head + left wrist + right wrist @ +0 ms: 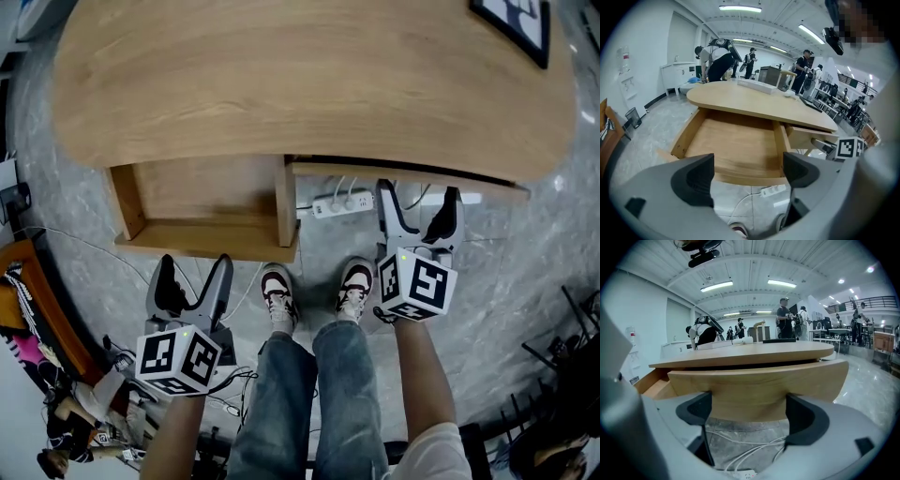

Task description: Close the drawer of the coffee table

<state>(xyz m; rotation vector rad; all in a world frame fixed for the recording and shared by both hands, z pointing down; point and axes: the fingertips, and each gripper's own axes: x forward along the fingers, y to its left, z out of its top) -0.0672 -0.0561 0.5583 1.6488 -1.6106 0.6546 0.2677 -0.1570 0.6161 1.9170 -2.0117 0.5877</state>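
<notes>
Two drawers stick out of the wooden coffee table point(309, 84): left drawer point(202, 202) pulled way out, right drawer point(759, 390) just a crack. Left gripper point(194, 267) hangs just short of the open one, jaws wide apart, nothing in them. Right gripper point(419, 192) is up at the other drawer's front, jaws spread too, empty.

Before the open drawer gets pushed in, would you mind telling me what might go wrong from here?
The left drawer is pulled far out; if the open left gripper pushes one corner, it may skew and jam. The right gripper's open jaws sit close to the slightly open right drawer and might get pinched. The power strip and cables lie by the feet, a snag risk.
</notes>
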